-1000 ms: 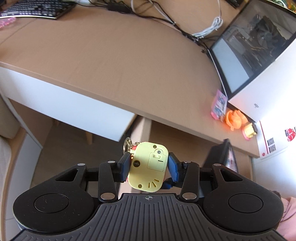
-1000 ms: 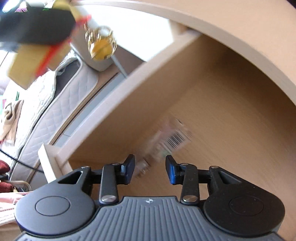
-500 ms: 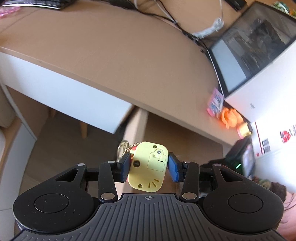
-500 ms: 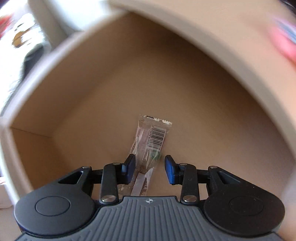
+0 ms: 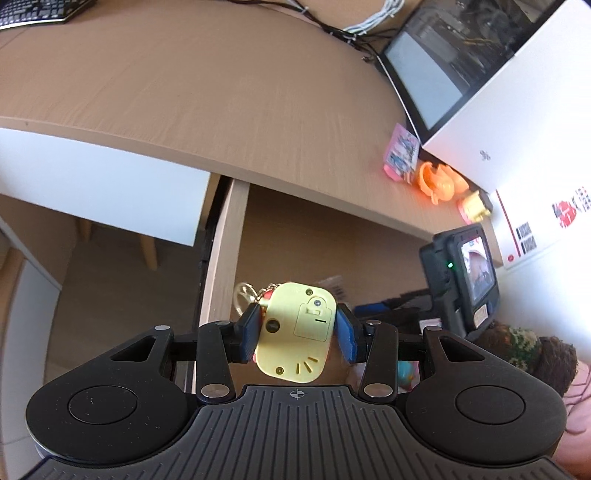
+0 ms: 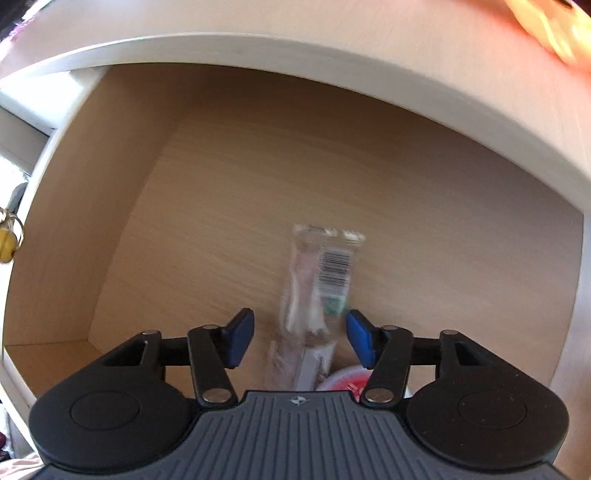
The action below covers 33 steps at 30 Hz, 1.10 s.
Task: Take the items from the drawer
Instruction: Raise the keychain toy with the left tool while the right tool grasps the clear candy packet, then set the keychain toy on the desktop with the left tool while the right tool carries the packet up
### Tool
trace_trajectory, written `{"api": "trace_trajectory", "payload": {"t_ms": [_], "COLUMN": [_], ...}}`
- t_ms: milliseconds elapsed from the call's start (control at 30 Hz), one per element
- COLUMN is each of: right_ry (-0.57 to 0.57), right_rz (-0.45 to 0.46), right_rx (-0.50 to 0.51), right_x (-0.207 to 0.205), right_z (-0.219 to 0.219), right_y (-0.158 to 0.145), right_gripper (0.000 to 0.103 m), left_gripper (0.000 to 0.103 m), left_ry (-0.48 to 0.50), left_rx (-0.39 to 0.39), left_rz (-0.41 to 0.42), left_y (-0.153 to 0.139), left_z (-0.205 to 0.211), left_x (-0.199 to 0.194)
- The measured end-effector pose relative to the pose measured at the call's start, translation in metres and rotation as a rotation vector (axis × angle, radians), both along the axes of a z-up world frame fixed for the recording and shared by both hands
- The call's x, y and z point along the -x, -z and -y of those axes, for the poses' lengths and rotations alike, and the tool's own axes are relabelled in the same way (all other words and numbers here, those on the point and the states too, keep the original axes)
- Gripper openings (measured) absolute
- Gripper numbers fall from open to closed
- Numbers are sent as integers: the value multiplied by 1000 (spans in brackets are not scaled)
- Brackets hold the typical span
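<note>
Wooden desk (image 5: 229,92) above open drawer (image 6: 258,177); left gripper (image 5: 297,332) clamping yellow keychain toy (image 5: 295,332), right gripper (image 6: 301,339) opening around wrapper (image 6: 317,288).

Black keyboard (image 5: 40,13), tangled cables (image 5: 354,31), computer case (image 5: 476,74)

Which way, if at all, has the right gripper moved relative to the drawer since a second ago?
Yes. The right gripper has swung from the drawer's side wall to over its floor, jaws opening astride the clear packet.
</note>
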State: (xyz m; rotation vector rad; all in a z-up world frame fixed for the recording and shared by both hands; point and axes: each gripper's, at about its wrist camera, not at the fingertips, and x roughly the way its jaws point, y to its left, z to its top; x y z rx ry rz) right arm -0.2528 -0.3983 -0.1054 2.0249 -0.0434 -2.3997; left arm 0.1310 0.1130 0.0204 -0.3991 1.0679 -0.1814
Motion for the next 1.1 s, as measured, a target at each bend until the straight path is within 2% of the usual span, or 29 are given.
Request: {"api": "trace_trajectory", "payload": {"t_ms": [33, 100, 233, 367, 533, 600, 667, 733, 800, 867, 967, 1033, 1100], "right_ry": [-23, -64, -23, 91, 227, 284, 329, 373, 414, 444, 463, 478, 495], "right_rz": [-9, -21, -90, -251, -464, -516, -550, -577, -600, -616, -618, -613, -612], "right_rx": [-25, -22, 7, 73, 64, 42, 10, -25, -49, -61, -81, -91, -92], "right_x": [-2, -7, -25, -59, -117, -129, -148, -162, -181, -192, -203, -201, -202], "right_z": [6, 14, 11, -8, -33, -32, -50, -64, -75, -83, -86, -91, -97], "right_y": [0, -2, -22, -78, -151, -168, -187, -198, -226, -232, -225, -219, -217], "right_gripper": [34, 30, 29, 29, 29, 29, 29, 29, 29, 29, 29, 29, 29], "left_gripper": [47, 47, 47, 47, 47, 47, 47, 47, 47, 47, 47, 47, 47], "left_ry": [4, 15, 54, 123, 246, 294, 326, 337, 340, 328, 275, 247, 214], "left_rx": [1, -6, -23, -24, -2, 7, 19, 23, 26, 22, -13, -47, -76], "left_rz": [-4, -7, 9, 17, 43, 64, 95, 135, 194, 263, 368, 384, 365], "left_y": [1, 2, 0, 2, -1, -6, -13, -22, -37, -54, -77, -78, -65], "left_z": [0, 1, 5, 18, 51, 66, 77, 85, 90, 92, 94, 97, 100], "left_x": [1, 2, 4, 1, -5, -8, -11, -17, -25, -38, -67, -94, -123]}}
